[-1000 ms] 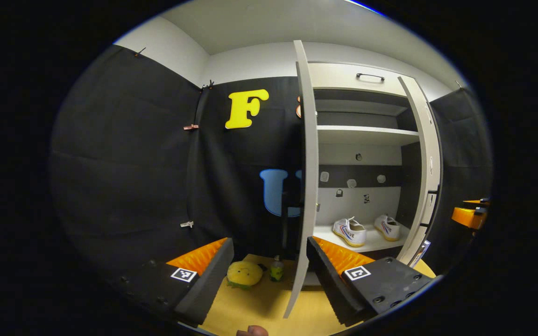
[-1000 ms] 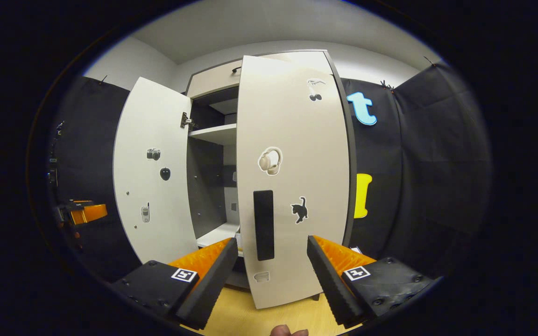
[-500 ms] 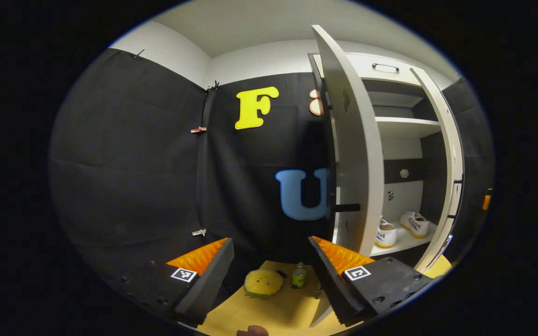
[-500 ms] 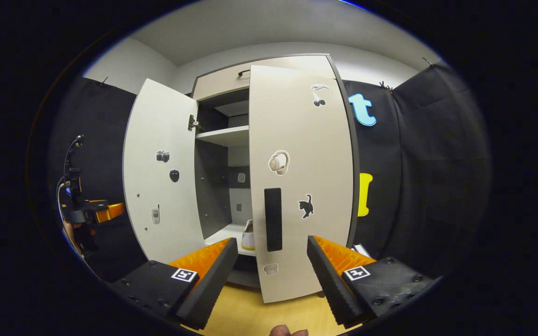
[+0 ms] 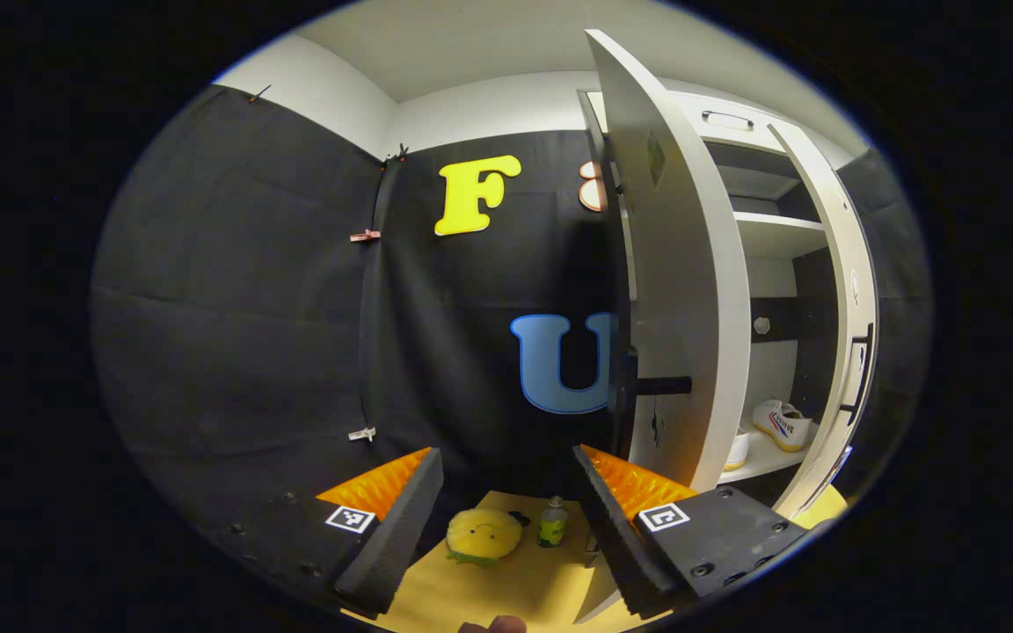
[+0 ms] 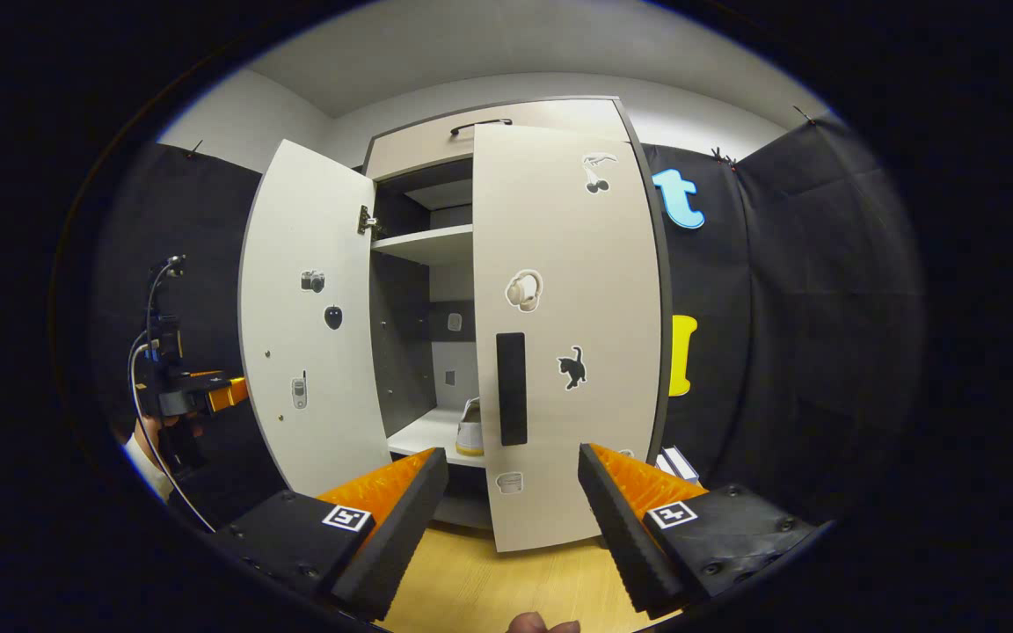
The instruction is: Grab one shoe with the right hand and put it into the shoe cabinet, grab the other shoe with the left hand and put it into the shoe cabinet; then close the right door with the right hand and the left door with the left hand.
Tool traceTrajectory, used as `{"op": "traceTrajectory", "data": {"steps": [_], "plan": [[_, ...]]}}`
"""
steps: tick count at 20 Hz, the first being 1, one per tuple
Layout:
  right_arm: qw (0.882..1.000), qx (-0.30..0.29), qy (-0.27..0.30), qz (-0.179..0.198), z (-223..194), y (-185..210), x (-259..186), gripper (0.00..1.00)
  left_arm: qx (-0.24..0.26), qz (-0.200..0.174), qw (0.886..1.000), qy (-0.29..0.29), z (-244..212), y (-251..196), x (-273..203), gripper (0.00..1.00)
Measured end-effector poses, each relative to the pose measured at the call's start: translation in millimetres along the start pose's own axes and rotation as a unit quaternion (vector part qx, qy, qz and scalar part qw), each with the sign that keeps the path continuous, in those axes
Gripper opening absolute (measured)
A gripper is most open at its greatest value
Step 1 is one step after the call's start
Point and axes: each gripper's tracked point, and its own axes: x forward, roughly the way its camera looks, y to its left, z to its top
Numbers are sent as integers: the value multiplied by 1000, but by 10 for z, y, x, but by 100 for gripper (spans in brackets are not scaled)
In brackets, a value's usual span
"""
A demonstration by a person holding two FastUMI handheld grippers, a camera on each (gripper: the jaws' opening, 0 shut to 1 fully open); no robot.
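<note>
both grippers (image 5: 506, 519) (image 6: 513, 519) jaws apart, empty

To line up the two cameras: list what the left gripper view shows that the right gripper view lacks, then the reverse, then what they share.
Left gripper view: a yellow plush and a small bottle on the floor, ahead of the open left gripper.
Right gripper view: the right door from the front, with its handle, headphone sticker and cat sticker, beyond the open right gripper.
Both: the cabinet with its doors ajar, a shelf, and a white shoe inside.
</note>
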Motion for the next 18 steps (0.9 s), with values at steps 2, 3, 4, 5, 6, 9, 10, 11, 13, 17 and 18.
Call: {"op": "traceTrajectory", "data": {"steps": [2,3,4,5,6,9,10,11,13,17,18], "plan": [[1000,8,5,0,-30,-21,12,98,5,2,1000,2,-5,-65,-33,92],[1000,11,7,-1,-42,-39,12,98,4,2,1000,3,-4,-103,-40,92],[1000,15,7,-1,-46,-52,8,98,3,3,1000,5,-5,-118,-64,92],[1000,19,8,0,-52,-62,8,98,4,5,1000,5,-13,-136,-91,92],[1000,22,10,1,-66,-66,5,98,4,8,1000,5,-13,-153,-122,92],[1000,19,9,0,-54,-131,-21,97,5,19,1000,2,-4,-186,-177,92],[1000,17,8,-1,-50,-158,-36,97,3,20,1000,2,-7,-201,-197,93],[1000,16,8,-2,-48,-181,-41,96,-1,22,1000,2,-3,-217,-208,93],[1000,17,8,-2,-32,-216,-66,97,-1,24,1000,-1,2,-253,-249,92],[1000,16,9,0,-17,-262,-103,98,-7,15,1000,-1,-8,-393,-314,91],[1000,14,8,0,-7,-272,-125,98,-8,10,1000,-1,-10,-451,-341,91]]}}
